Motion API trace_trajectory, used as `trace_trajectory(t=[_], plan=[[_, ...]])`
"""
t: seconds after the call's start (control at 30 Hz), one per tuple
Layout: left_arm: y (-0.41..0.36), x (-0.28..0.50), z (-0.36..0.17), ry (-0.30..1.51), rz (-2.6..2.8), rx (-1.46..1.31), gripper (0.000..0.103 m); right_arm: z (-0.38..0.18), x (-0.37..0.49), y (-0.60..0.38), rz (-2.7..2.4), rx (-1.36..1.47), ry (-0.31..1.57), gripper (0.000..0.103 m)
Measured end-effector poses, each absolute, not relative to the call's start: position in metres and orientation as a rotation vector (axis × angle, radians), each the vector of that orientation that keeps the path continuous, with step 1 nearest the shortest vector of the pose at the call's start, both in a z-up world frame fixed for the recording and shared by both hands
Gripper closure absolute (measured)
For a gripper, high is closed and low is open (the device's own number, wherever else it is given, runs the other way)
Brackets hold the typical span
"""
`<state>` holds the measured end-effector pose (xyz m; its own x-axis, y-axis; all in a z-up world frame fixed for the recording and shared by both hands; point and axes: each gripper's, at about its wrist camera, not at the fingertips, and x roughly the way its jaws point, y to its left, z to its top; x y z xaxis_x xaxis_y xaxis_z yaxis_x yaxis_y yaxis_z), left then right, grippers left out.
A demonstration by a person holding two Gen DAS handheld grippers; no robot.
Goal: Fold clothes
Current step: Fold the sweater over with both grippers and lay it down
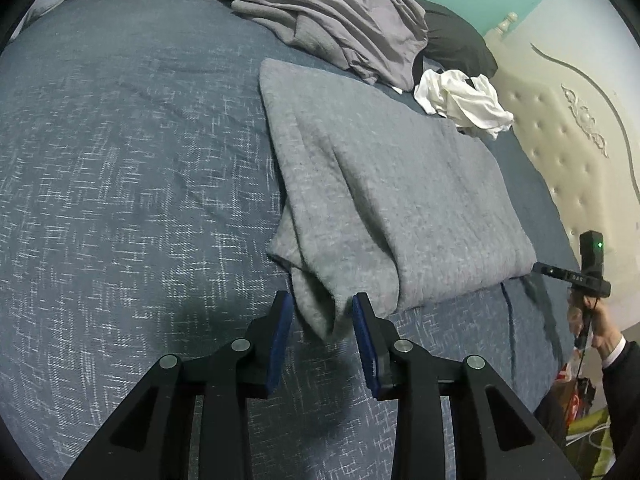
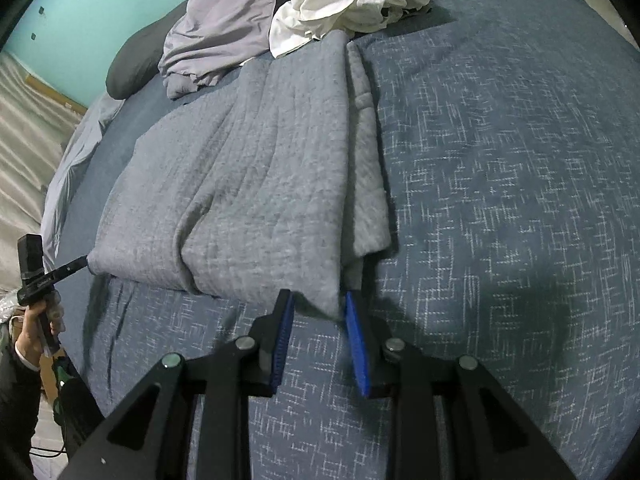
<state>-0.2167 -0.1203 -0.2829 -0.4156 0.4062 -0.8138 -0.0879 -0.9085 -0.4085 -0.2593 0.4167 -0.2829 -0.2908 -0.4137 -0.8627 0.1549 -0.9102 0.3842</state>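
A folded grey sweatshirt-like garment point(image 1: 400, 184) lies on the blue bedspread point(image 1: 120, 180). Its near edge faces both grippers. In the left wrist view, my left gripper point(image 1: 322, 300) has its blue pads on either side of the garment's near left corner, which bunches between them. In the right wrist view, my right gripper point(image 2: 318, 300) holds the other near corner of the same garment point(image 2: 248, 184) between its pads. Each view also shows the other gripper at the garment's far corner: the right gripper point(image 1: 538, 268) and the left gripper point(image 2: 82, 262), each held by a hand.
Behind the grey garment lie a crumpled lilac-grey garment point(image 1: 340, 20), a crumpled white garment point(image 1: 464, 100) and a dark pillow point(image 1: 456, 44). A cream tufted headboard point(image 1: 560, 140) runs along one side of the bed. The bed's edge and the floor point(image 2: 24, 120) are beside the left hand.
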Motion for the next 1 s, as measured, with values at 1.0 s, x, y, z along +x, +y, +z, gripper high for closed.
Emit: trace_trajectory(t=[1.0], plan=[[-0.117,-0.223,-0.273,-0.390,2.387,-1.392,0.100,-0.248,-0.258,0.414,-2.376,1.427,-0.170,0.099]])
